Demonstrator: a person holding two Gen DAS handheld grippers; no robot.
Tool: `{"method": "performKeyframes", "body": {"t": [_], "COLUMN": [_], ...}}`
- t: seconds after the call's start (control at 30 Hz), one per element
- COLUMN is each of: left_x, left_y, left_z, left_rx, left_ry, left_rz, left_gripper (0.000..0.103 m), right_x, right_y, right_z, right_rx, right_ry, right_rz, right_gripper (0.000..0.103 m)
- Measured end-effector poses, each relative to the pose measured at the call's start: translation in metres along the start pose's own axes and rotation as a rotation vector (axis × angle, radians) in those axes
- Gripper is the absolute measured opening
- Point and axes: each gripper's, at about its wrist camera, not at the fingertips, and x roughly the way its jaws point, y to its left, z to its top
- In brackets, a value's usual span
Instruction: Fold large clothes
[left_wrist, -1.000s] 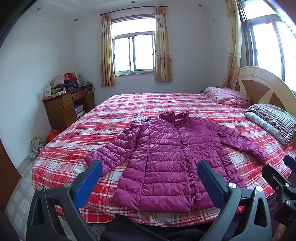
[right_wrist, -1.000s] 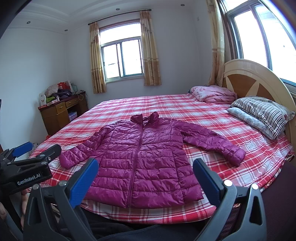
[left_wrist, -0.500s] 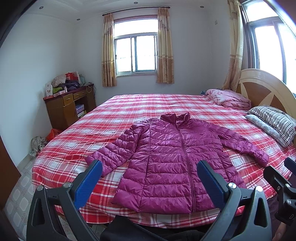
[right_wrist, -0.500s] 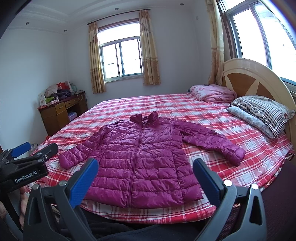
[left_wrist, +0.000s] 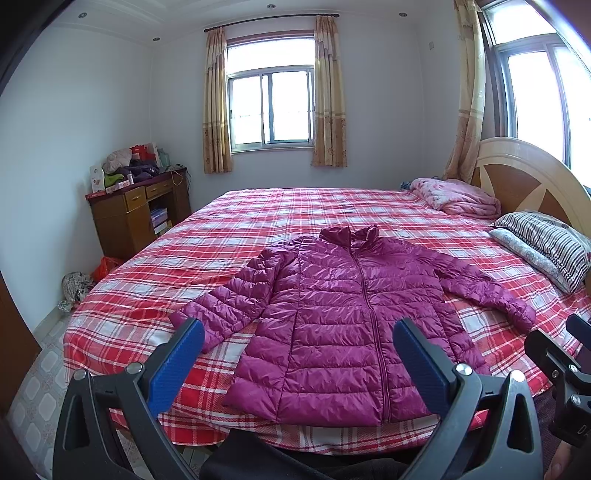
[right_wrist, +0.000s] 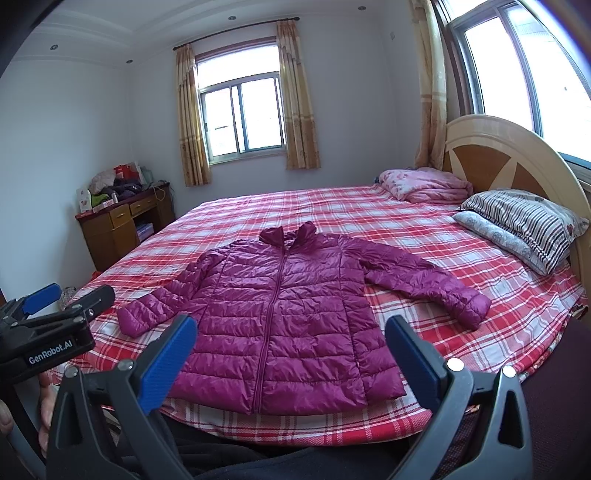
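Observation:
A magenta quilted puffer jacket (left_wrist: 347, 314) (right_wrist: 280, 317) lies flat and zipped on the red plaid bed (left_wrist: 258, 221) (right_wrist: 424, 236), collar away from me, both sleeves spread outward. My left gripper (left_wrist: 298, 347) hovers open above the bed's near edge, short of the jacket's hem, nothing between its blue pads. My right gripper (right_wrist: 291, 343) is likewise open and empty, held back from the hem. Each gripper shows at the edge of the other's view.
A folded pink blanket (right_wrist: 424, 184) and striped pillows (right_wrist: 524, 225) lie by the wooden headboard (right_wrist: 517, 162) at the right. A cluttered wooden desk (left_wrist: 136, 210) stands against the left wall, with bags (left_wrist: 77, 288) on the tiled floor beside it.
Both views have shifted slightly, the left one tilting down a little. The jacket lies as before, and both grippers stay open.

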Motion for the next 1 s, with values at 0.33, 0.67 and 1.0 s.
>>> {"method": "performKeyframes", "body": {"t": [0.33, 0.67, 1.0], "left_x": [-0.0003, 0.0001, 0.0007], "left_y": [-0.0006, -0.0007, -0.0009], "left_z": [-0.0005, -0.0002, -0.002], "left_rx": [-0.001, 0.0, 0.002], "left_ry": [0.0, -0.003, -0.001], "left_rz": [0.0, 0.002, 0.001], "left_gripper": [0.102, 0.102, 0.102], "right_x": [0.0, 0.0005, 0.0019], "right_y": [0.0011, 0.0009, 0.0026], "right_z": [0.0002, -0.0003, -0.0013], "right_rx": [0.001, 0.002, 0.01], "right_ry": [0.002, 0.005, 0.014], "right_rz": [0.002, 0.003, 0.011], "right_gripper": [0.103, 0.103, 0.103]}}
